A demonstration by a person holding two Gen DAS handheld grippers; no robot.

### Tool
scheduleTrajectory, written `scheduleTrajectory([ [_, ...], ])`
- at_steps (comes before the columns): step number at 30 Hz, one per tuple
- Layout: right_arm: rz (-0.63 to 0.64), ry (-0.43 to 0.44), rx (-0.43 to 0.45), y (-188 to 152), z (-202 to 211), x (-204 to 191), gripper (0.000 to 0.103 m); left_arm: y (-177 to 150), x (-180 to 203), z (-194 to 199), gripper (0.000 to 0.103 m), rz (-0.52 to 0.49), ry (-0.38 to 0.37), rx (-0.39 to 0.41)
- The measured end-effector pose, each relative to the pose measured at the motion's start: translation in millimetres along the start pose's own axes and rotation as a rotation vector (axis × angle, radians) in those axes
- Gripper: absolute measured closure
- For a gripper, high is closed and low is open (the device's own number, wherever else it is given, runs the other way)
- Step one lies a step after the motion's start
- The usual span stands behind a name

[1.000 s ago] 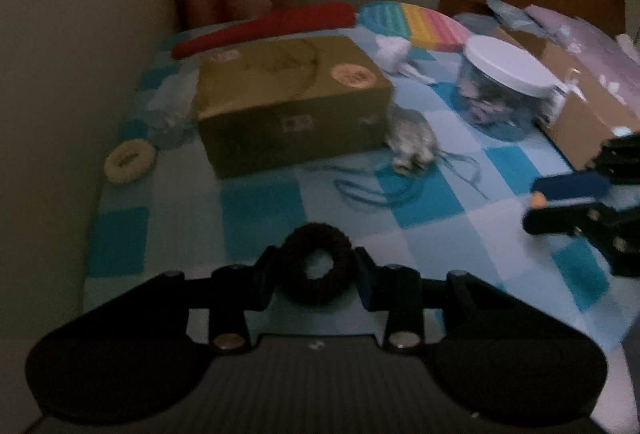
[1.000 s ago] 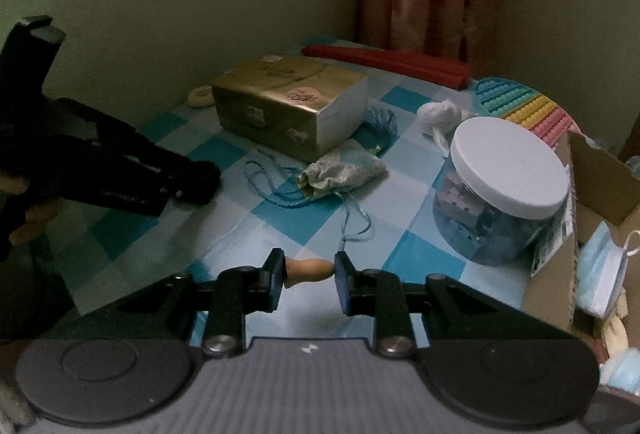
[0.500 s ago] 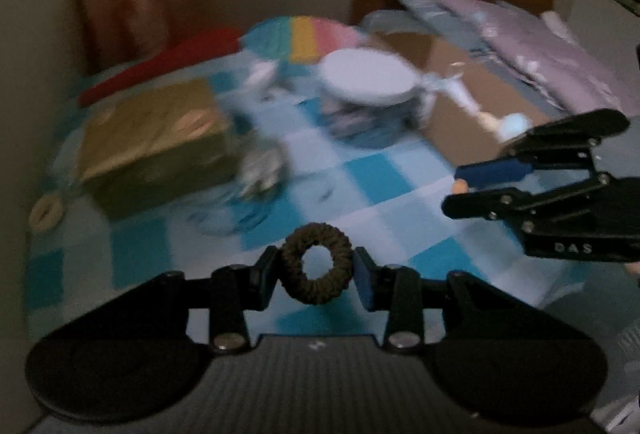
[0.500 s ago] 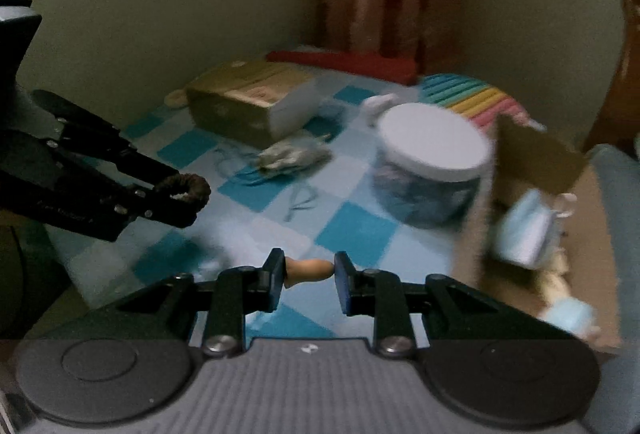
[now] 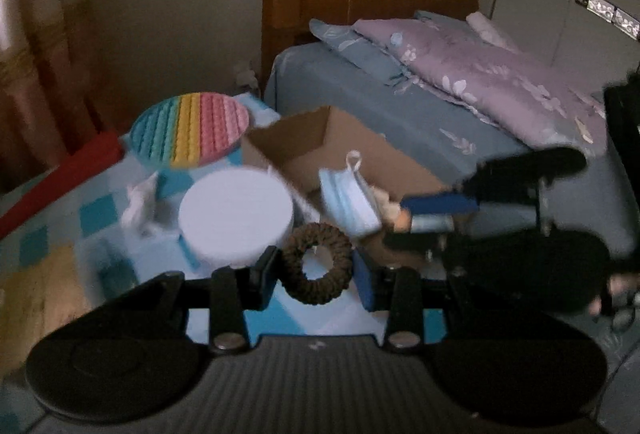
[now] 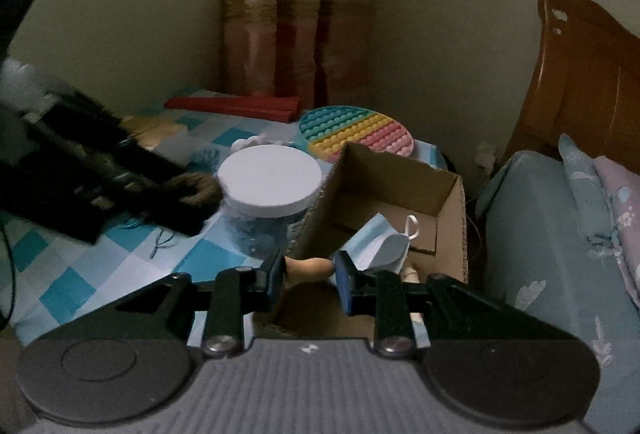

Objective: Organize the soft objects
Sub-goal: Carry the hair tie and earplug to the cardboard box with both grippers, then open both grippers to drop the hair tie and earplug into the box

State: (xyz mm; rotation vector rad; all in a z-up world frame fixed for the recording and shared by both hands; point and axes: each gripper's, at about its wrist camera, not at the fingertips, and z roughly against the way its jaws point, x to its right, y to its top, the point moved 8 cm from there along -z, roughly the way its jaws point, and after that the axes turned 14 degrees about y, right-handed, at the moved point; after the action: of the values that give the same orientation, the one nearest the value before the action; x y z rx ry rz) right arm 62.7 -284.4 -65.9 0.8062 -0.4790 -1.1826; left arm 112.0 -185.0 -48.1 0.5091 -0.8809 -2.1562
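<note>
Over the cardboard box (image 6: 448, 193), you are now holding both claws: left claw (image 5: 316, 270) gripping the brown scrunchie (image 5: 317, 269), right claw (image 6: 310, 270) clamping a small tan piece (image 6: 310, 266), no longer above the checkered table (image 6: 80, 282).

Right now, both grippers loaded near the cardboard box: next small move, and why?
Probably ease the right gripper a little further over the open cardboard box before it lets go. Its jaws hold a small tan soft piece at the box's near edge, with a face mask already inside. The left gripper, clamped on the brown hair tie, can follow.
</note>
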Motion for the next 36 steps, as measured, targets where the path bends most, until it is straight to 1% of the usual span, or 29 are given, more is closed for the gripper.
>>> scheduleTrajectory([
  [2,-0.024,0.002,0.003,-1.7,-3.7,7.6,0.062,13.6,5.8,-11.5,0.065,-0.007,-0.008,-0.001],
  [3,-0.033,0.002,0.005,-3.6,-2.8,9.9,0.054,18.7,7.9,-17.4,0.065,-0.007,-0.014,-0.005],
  [4,-0.043,0.000,0.008,-4.4,-3.9,11.2,0.043,24.2,9.9,-23.6,0.065,-0.005,-0.018,-0.011],
  [5,-0.052,0.000,0.016,-5.1,-3.0,13.3,0.039,30.4,12.4,-30.0,0.065,-0.008,-0.019,-0.015],
  [8,-0.063,0.015,0.034,-7.0,0.5,16.0,0.036,46.6,17.7,-45.4,0.064,-0.010,-0.021,-0.023],
  [9,-0.071,0.019,0.039,-7.7,1.1,17.3,0.033,52.3,20.1,-51.2,0.064,-0.010,-0.026,-0.027],
  [11,-0.083,0.024,0.047,-9.3,3.3,19.6,0.033,61.6,23.3,-62.9,0.064,-0.013,-0.023,-0.034],
  [13,-0.091,0.025,0.050,-11.5,6.3,20.1,0.033,69.2,25.8,-74.7,0.060,-0.017,-0.014,-0.043],
  [14,-0.095,0.026,0.051,-12.0,6.4,20.0,0.032,72.4,26.3,-79.7,0.054,-0.018,-0.005,-0.040],
  [15,-0.100,0.029,0.053,-12.7,7.3,20.3,0.029,75.1,26.8,-82.8,0.048,-0.017,0.003,-0.034],
  [16,-0.106,0.031,0.056,-12.2,7.2,21.1,0.026,77.5,26.6,-86.0,0.045,-0.017,0.016,-0.030],
  [18,-0.113,0.036,0.061,-13.2,10.3,20.1,0.025,80.4,26.4,-89.0,0.031,-0.018,0.032,-0.031],
  [19,-0.113,0.036,0.062,-13.1,12.3,19.3,0.025,80.7,26.2,-88.5,0.028,-0.018,0.035,-0.029],
  [20,-0.113,0.035,0.064,-12.9,13.3,18.8,0.025,80.7,26.2,-86.4,0.022,-0.020,0.039,-0.023],
  [23,-0.116,0.034,0.068,-12.3,16.7,16.0,0.024,81.7,25.5,-75.9,0.021,-0.029,0.043,-0.001],
  [26,-0.117,0.047,0.072,-10.9,19.9,9.5,0.024,77.7,19.5,-61.2,0.019,-0.019,0.055,0.002],
  [27,-0.114,0.045,0.074,-10.4,21.3,7.2,0.022,76.5,17.5,-56.9,0.017,-0.016,0.061,-0.002],
  [28,-0.110,0.040,0.076,-9.6,22.7,3.9,0.018,74.1,14.3,-51.2,0.015,-0.012,0.068,0.000],
  [29,-0.109,0.038,0.079,-9.1,24.3,1.3,0.015,71.8,10.2,-44.1,0.011,-0.004,0.077,0.006],
  [30,-0.108,0.039,0.084,-8.4,26.2,-1.5,0.011,69.3,6.0,-38.6,0.007,0.008,0.085,0.011],
  [31,-0.107,0.041,0.091,-7.5,28.0,-4.8,0.004,66.5,1.6,-32.9,0.007,0.022,0.091,0.013],
  [32,-0.104,0.039,0.101,-6.3,30.2,-8.6,0.001,63.3,-3.3,-26.4,0.006,0.034,0.098,0.015],
  [36,-0.100,0.015,0.121,-0.7,36.1,-20.6,0.000,48.8,-24.3,-1.4,0.006,0.055,0.160,0.018],
])
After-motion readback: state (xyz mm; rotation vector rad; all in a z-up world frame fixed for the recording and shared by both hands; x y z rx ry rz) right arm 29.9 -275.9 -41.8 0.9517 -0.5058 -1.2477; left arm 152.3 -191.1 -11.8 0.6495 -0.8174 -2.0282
